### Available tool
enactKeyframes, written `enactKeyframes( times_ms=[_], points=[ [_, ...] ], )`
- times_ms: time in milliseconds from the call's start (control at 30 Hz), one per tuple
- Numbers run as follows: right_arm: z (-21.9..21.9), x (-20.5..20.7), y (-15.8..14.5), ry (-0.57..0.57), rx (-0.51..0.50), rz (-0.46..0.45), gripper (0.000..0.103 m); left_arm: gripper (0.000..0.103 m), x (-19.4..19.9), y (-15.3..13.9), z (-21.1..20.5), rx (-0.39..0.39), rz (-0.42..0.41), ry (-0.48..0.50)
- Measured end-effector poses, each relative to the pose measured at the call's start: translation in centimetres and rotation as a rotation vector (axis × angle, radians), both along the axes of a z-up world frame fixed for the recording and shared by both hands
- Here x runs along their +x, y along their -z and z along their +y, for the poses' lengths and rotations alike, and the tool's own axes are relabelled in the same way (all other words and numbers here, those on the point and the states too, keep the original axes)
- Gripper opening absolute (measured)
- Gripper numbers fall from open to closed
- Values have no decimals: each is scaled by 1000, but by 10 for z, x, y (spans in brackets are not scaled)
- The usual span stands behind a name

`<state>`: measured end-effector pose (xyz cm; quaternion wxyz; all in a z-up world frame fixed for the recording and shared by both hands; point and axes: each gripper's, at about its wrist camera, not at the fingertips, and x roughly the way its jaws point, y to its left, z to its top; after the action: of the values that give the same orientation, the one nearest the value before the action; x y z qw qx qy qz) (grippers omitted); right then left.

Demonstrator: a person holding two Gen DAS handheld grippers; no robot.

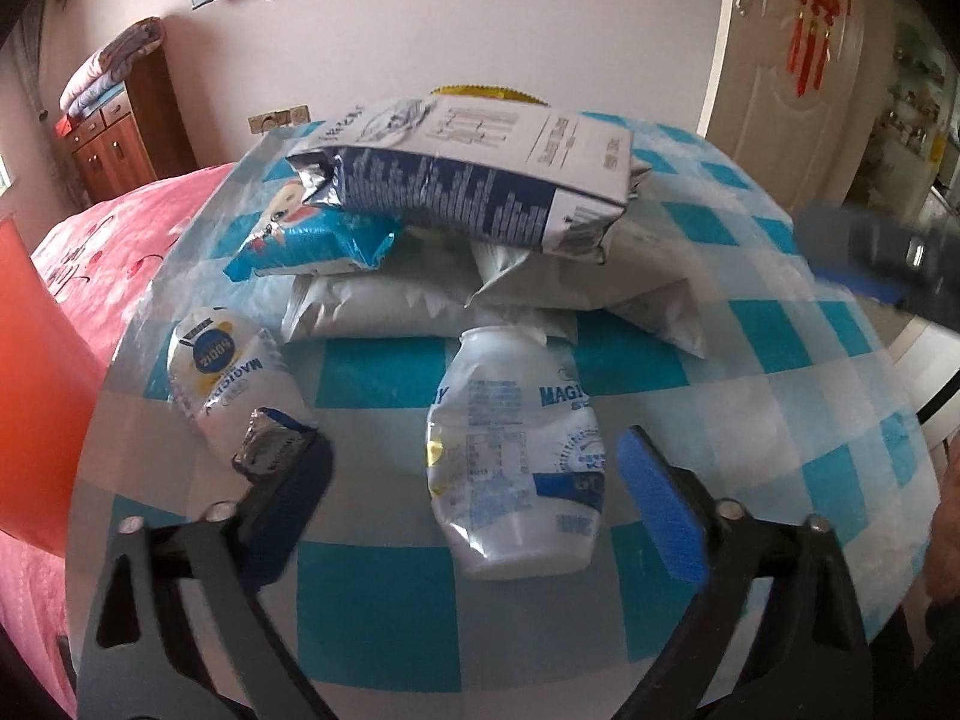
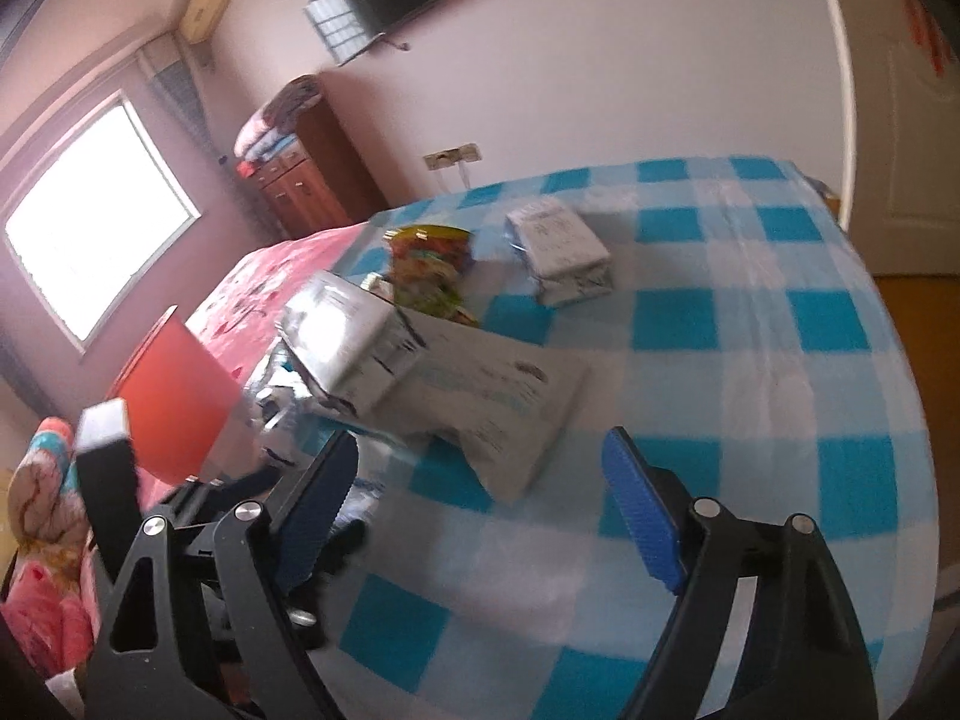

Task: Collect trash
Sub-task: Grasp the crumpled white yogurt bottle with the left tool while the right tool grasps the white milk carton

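On the blue-and-white checked table (image 1: 384, 600) a crushed white plastic bottle (image 1: 510, 468) lies between the fingers of my left gripper (image 1: 474, 450). The gripper is open and its blue pads stand clear of the bottle. A second white bottle (image 1: 234, 384) lies against the left finger's tip. Behind them is a pile of empty bags: a white-and-blue one (image 1: 468, 180) on top, a blue snack bag (image 1: 312, 234) and a silver one (image 1: 480, 300). My right gripper (image 2: 480, 453) is open, with the corner of a flat white bag (image 2: 480, 396) just ahead of its fingers.
A colourful snack bag (image 2: 432, 270) and a small white packet (image 2: 561, 252) lie farther back on the table. A red container (image 2: 174, 396) stands at the table's left edge, beside a pink bed (image 1: 120, 240). The other gripper (image 1: 888, 258) shows blurred at the right of the left wrist view.
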<state>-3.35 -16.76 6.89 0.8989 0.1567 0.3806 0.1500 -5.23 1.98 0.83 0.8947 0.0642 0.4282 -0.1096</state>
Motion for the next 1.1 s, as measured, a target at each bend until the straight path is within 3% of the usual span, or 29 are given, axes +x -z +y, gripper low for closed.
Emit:
enactKeyframes(
  times_ms=[133,200,267,767,1100],
  points=[
    [22,19,-13,-86,-28,-24,83,68,3,6,-1,5,21,-4],
    [32,30,-18,-129,-37,-24,86,64,2,7,-2,12,13,-7],
    [40,40,-22,-154,-44,-23,94,64,3,7,-2,12,11,-9],
    [117,93,-14,-361,-324,-23,95,64,-16,-16,47,-89,-14,-46],
    [136,90,-2,-367,-530,-36,93,64,-30,-37,84,-79,-80,-111]
  ],
)
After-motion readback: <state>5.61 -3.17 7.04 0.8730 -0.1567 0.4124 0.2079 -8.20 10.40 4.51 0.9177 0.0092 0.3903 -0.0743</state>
